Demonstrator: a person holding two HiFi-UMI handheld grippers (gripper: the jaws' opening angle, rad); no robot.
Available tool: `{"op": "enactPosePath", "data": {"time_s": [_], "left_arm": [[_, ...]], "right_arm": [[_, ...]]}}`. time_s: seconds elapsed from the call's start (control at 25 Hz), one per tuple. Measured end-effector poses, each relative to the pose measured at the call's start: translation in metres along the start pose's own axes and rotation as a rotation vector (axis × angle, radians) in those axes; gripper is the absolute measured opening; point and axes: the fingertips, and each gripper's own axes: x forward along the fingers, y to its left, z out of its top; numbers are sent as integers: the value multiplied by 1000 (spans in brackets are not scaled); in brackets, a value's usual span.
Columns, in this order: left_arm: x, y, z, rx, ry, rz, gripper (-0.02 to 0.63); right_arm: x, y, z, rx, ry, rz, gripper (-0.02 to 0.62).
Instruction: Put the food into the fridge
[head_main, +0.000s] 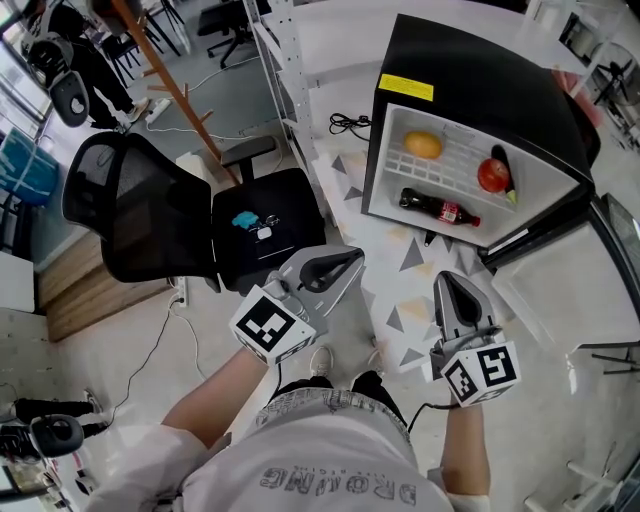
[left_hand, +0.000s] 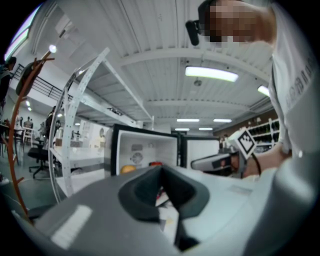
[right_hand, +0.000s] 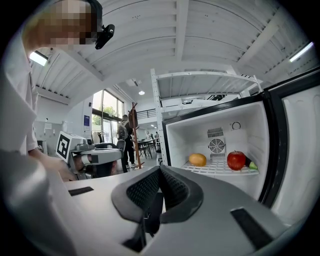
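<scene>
Head view footage was filled at the upper right by a small black fridge (head_main: 480, 80), which was stood on a pale table (head_main: 392, 240) with its door swung wide toward the right edge of the frame. On the white wire shelf inside, an orange (head_main: 423, 145) was placed toward the left, and a red apple (head_main: 491, 176) was set well apart from it at the right. A dark vegetable with a green tip (head_main: 503, 163) was tucked just beside the apple. Below the shelf, a cola bottle (head_main: 440, 209) was laid on its side on the fridge floor. The left gripper (head_main: 345, 262) was held at lower centre and the right gripper (head_main: 447, 283) just right of it. Both were pointed toward the open fridge and kept apart from it. In the left gripper view the jaws were seen pressed together at their tips, with nothing caught between them. In the right gripper view the jaws were likewise closed on nothing, and the orange and apple were framed beyond them on the shelf. A black office chair (head_main: 140, 210) was seen at the left of the head view.
</scene>
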Motion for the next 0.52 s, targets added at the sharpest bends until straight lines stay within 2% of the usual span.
{"op": "enactPosePath", "data": {"time_s": [0.52], "left_arm": [[7,0,-1,2,2,4,8]], "right_arm": [[1,-10,-3,3,-3,-3,2]]}}
